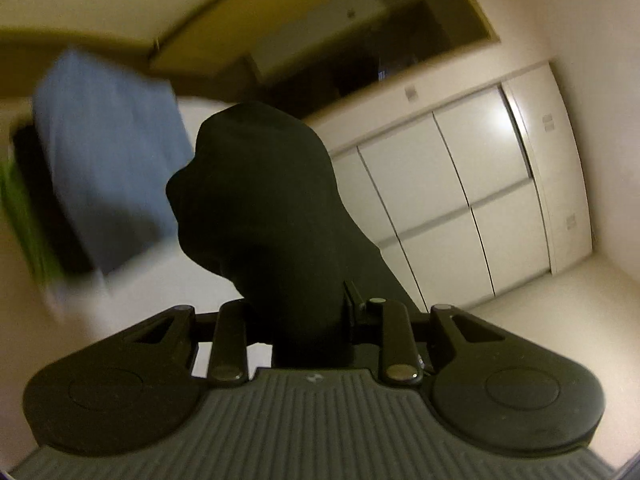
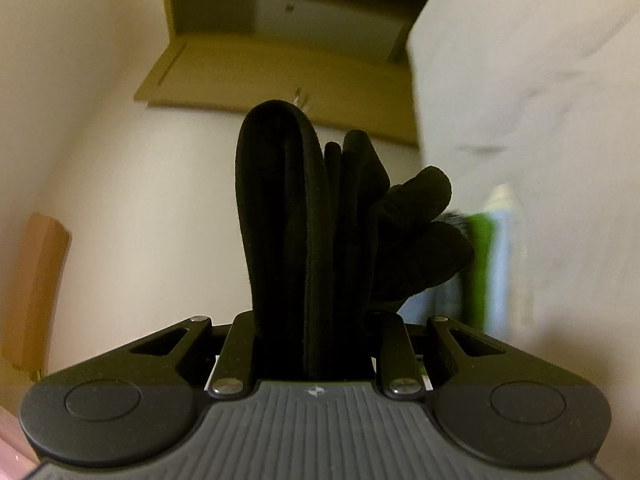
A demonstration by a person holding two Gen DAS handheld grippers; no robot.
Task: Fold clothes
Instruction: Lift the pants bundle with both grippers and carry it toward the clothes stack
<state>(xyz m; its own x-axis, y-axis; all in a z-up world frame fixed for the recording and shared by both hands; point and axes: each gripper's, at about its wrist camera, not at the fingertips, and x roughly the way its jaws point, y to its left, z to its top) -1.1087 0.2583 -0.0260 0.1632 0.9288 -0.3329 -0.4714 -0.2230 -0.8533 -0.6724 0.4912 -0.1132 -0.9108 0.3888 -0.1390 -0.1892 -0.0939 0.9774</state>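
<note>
Clearly raised off any surface: black cloth (image 1: pixel 264 208) clamped in the left gripper (image 1: pixel 308 320), bunched up ahead of the fingers and hiding their tips. Same black cloth (image 2: pixel 316 240) pinched in the right gripper (image 2: pixel 316 332), standing in upright folds with a rolled hem. Seen only from the left: white cupboard doors (image 1: pixel 440 200) and a blurred blue cloth (image 1: pixel 112 152). Seen only from the right: a white sleeve (image 2: pixel 528 100), a green strip (image 2: pixel 482 264), a brown board (image 2: pixel 36 288) by the wall.
</note>
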